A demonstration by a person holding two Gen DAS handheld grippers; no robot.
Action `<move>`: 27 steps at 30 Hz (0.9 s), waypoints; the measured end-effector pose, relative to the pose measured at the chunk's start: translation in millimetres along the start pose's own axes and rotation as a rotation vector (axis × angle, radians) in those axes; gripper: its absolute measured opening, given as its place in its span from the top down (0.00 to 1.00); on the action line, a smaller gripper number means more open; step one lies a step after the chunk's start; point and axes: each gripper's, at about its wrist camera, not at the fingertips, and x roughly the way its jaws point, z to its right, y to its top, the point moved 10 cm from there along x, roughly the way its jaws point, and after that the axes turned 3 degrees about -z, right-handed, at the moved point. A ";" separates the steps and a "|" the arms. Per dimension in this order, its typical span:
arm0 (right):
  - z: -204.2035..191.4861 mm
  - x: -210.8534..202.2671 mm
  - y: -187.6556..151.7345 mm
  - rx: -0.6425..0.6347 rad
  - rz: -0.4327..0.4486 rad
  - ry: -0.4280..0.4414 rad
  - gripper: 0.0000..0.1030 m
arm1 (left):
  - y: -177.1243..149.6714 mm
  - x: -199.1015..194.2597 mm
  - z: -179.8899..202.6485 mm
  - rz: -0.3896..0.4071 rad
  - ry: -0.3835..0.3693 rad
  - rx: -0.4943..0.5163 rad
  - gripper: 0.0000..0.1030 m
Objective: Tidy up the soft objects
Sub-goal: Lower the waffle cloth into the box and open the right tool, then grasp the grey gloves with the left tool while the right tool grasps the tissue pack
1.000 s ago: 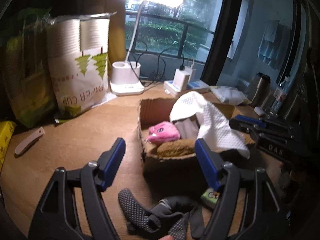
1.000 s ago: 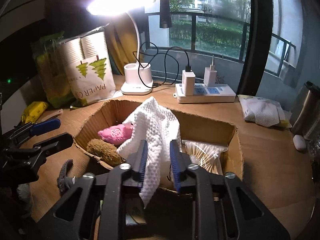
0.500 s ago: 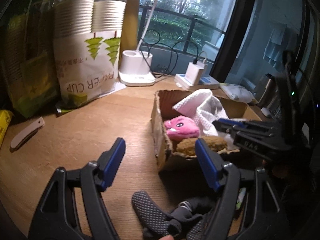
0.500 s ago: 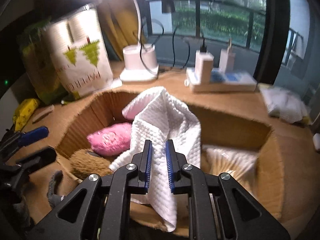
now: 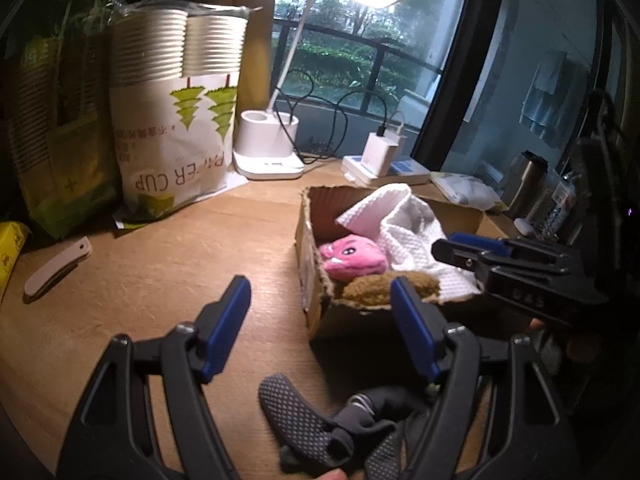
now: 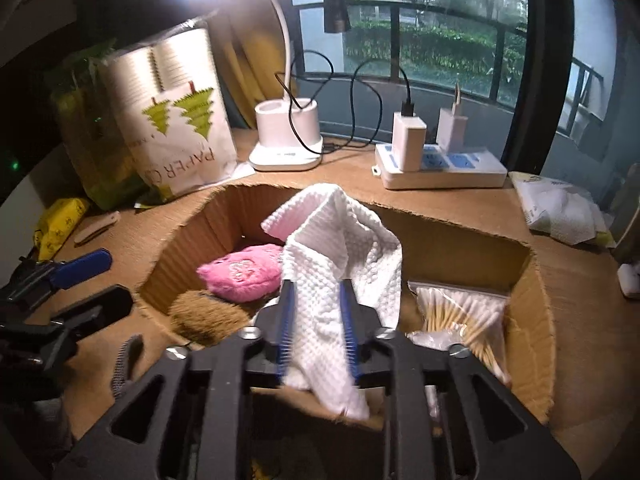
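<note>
White waffle-weave cloth (image 6: 344,280) stands bunched in a peak inside the cardboard box (image 6: 536,280), its surface a grid of small raised squares, one folded corner pointing toward 11 o'clock with a pinkish tint on its underside. Its lower end drapes over the box's near wall. The right gripper (image 6: 316,328) has its blue-padded fingers (image 6: 286,320) parted a little on either side of the cloth's hanging part; whether they press it or merely flank it I cannot tell. At 9 o'clock from the cloth lies a pink plush toy (image 6: 240,274), and just below that a brown fuzzy item (image 6: 204,314). At 3 o'clock a clear bag of cotton swabs (image 6: 460,316) rests in the box.

From the left wrist view, the left gripper (image 5: 320,320) is spread wide and holds nothing, above the wooden table (image 5: 140,272). A grey dotted glove (image 5: 308,420) lies on the table at 6 o'clock, just before the box (image 5: 310,248). The cloth (image 5: 404,232) shows there beside the right gripper (image 5: 472,246).
</note>
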 end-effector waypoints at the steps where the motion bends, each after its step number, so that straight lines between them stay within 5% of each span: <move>1: -2.7 -6.3 -0.3 -0.006 0.008 0.000 0.68 | -1.0 -2.9 1.7 0.004 0.001 0.001 0.29; 8: -14.2 -37.0 -8.8 -0.018 0.042 0.002 0.63 | -8.1 -23.1 10.9 0.023 0.012 0.006 0.28; 13: -16.7 -51.0 -17.4 -0.017 0.055 -0.001 0.47 | -17.1 -31.5 13.4 0.026 0.014 0.002 0.22; 27: -21.2 -58.3 -55.7 -0.030 0.033 -0.005 0.36 | -48.1 -35.5 12.5 -0.002 0.019 0.010 0.19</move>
